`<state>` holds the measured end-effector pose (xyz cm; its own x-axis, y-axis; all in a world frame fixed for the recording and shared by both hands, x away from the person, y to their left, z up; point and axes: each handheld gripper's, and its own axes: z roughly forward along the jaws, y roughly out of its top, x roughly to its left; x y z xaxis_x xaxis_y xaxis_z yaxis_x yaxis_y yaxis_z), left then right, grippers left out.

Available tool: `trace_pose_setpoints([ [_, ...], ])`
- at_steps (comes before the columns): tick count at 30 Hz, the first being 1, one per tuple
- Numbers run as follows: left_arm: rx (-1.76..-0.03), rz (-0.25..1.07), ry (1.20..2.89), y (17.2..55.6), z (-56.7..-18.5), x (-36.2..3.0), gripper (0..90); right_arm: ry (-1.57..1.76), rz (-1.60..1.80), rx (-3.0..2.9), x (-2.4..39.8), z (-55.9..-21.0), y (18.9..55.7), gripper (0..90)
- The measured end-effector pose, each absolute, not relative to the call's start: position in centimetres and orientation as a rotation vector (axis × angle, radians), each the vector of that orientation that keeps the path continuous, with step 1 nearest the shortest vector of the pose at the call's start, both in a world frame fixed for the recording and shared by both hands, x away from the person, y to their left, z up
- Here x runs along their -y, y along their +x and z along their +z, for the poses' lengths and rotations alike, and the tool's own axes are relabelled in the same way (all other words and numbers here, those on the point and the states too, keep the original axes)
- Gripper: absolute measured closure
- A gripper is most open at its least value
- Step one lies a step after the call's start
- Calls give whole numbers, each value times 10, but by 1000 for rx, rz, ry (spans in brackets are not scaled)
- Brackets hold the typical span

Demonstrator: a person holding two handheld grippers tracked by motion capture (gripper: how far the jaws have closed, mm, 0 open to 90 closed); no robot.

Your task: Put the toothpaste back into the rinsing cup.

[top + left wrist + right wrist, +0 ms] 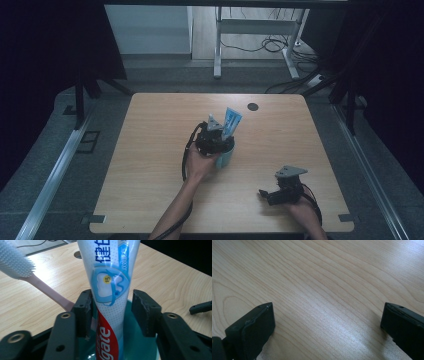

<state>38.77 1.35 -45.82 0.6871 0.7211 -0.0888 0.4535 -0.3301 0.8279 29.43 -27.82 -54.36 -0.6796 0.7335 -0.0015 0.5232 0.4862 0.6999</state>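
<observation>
The toothpaste tube [110, 290] stood upright in the teal cup [140, 345], cap end down, near the middle of my table. It was white with a red band at the bottom and a blue tooth drawing higher up. A toothbrush [37, 282] with a pink handle and pale bristles leaned in the same cup beside it.

The left forearm reaches in from the bottom edge toward the middle, its hand wrapped around the left gripper [216, 137], which points away from the person. Its jaws stand partly apart, the right one clear of what lies between them. The right hand holds the right gripper [265, 195] low at the near right, pointing left, jaws spread wide with nothing between.
</observation>
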Motion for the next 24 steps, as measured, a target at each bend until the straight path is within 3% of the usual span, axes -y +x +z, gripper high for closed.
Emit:
trace_pose_setpoints([
  [8,-896,351,2000,386,-457,-17,369,1064,994,-2435,278,-544,294,0],
  [15,-912,361,2029,382,-453,-16,162,1064,994,-2436,278,-544,294,0],
  [24,-904,384,2059,374,-447,-22,61,1064,994,-2435,278,-544,294,0],
])
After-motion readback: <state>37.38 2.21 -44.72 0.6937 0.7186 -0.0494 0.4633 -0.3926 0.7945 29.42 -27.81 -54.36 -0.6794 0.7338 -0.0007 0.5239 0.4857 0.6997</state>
